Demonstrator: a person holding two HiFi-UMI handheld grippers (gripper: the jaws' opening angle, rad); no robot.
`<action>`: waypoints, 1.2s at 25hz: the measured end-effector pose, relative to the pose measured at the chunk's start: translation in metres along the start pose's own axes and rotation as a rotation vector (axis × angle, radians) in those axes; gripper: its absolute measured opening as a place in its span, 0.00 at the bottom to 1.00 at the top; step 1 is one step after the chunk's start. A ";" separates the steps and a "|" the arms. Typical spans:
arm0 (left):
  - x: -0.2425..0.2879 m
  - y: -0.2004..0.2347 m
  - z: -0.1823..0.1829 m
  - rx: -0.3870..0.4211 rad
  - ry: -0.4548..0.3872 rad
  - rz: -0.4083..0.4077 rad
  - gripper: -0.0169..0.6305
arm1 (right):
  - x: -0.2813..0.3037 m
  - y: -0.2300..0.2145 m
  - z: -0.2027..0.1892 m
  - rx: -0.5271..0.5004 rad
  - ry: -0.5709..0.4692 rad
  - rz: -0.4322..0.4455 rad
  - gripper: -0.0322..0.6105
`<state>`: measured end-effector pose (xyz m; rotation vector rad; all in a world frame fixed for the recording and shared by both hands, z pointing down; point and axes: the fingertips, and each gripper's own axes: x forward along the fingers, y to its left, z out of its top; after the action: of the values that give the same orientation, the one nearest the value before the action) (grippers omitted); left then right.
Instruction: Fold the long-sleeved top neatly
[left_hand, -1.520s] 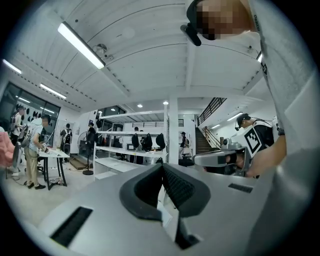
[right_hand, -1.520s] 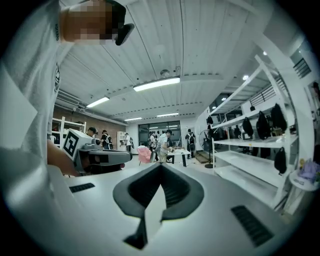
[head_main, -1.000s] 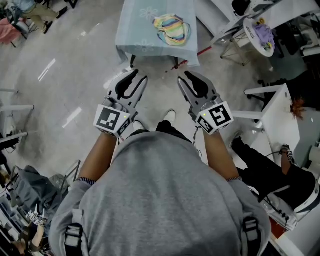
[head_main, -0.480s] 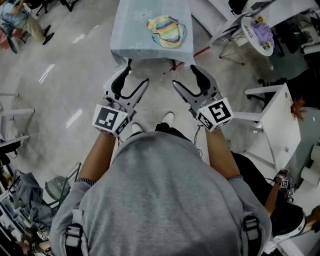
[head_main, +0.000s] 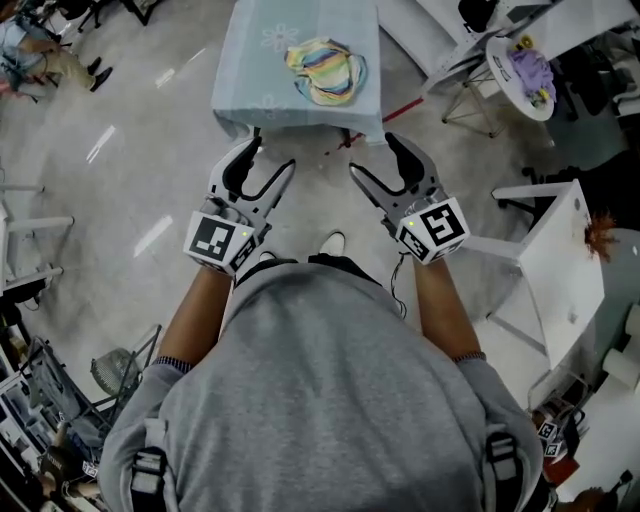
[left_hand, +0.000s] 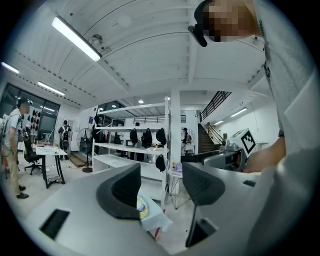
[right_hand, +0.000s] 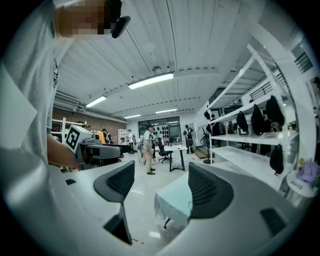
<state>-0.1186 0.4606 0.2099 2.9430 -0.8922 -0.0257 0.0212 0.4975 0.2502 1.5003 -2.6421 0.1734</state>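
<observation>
Just popped open, spread wide, empty: grey-and-white left gripper (head_main: 270, 156) and right gripper (head_main: 372, 156), short of pale blue cloth-covered table (head_main: 245, 62) with rainbow-striped top (head_main: 325, 70), crumpled maybe

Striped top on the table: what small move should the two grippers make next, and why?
Probably carry both forward over the table's near edge towards the striped top. The left gripper and right gripper hang short of the table, jaws just opened wide with nothing between them; the top lies crumpled further on.
</observation>
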 end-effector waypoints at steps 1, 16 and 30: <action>0.006 -0.001 -0.001 0.000 0.004 0.005 0.46 | 0.001 -0.006 -0.002 0.001 0.003 0.009 0.60; 0.065 0.058 -0.022 -0.024 0.030 0.045 0.46 | 0.066 -0.069 -0.009 0.009 0.049 0.059 0.61; 0.145 0.226 -0.036 -0.051 0.062 -0.038 0.42 | 0.223 -0.140 -0.001 -0.008 0.184 -0.025 0.60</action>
<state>-0.1218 0.1947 0.2616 2.8960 -0.8149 0.0396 0.0275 0.2374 0.2902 1.4389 -2.4770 0.2845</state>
